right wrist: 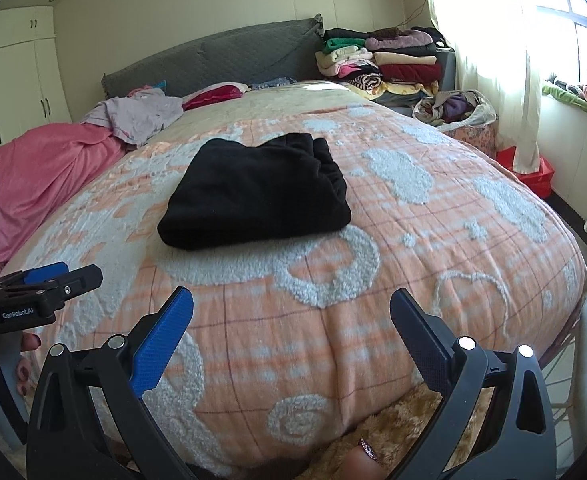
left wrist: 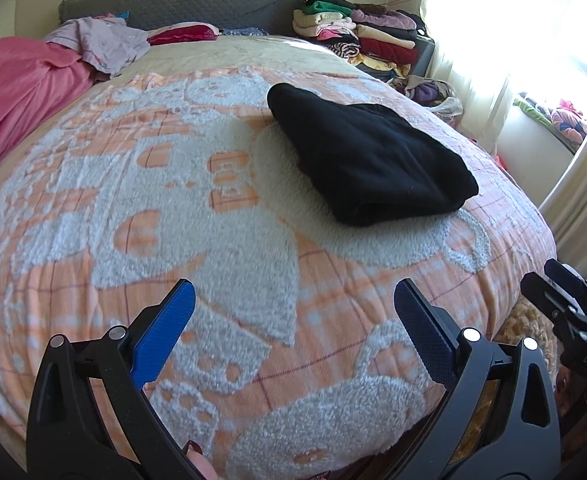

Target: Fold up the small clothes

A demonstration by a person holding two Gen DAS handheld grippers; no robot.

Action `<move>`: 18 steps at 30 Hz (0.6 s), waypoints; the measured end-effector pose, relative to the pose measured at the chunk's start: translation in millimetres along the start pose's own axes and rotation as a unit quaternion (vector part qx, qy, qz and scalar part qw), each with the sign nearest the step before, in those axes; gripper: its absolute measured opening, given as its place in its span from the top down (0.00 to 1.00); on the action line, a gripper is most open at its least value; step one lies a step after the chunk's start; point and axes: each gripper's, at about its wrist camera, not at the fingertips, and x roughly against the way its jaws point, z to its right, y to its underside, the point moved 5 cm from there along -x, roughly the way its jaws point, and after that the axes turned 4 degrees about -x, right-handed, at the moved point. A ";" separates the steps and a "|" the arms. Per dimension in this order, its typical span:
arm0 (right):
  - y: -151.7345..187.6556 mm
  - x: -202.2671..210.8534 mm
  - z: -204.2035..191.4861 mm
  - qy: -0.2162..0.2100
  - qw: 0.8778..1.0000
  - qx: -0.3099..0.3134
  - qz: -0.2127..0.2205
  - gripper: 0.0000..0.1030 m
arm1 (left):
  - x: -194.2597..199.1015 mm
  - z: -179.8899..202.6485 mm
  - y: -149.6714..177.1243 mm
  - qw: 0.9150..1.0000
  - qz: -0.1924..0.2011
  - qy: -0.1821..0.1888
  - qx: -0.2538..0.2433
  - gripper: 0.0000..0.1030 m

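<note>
Left gripper [left wrist: 293, 316], right gripper [right wrist: 291, 324]: fingers spread, empty; folded black garment [right wrist: 257, 196] on bedspread [right wrist: 413, 264].

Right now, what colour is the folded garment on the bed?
Black garment, plain; clearest in the right wrist view.

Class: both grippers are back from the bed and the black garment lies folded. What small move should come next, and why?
Probably bring the open right gripper forward to the near edge of the black garment to lift it aside: it already lies folded on the blanket, and the left gripper is open too, holding nothing.
</note>
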 end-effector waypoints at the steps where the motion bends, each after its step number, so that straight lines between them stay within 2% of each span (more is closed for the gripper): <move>1: 1.8 -0.1 -0.5 0.003 1.000 0.000 0.000 0.05 | 0.4 0.4 2.3 1.000 0.001 0.000 0.000 0.09; 18: 16.1 6.0 0.1 0.010 1.000 -0.004 0.000 0.05 | 3.0 -1.4 12.8 1.000 0.000 -0.011 0.005 0.09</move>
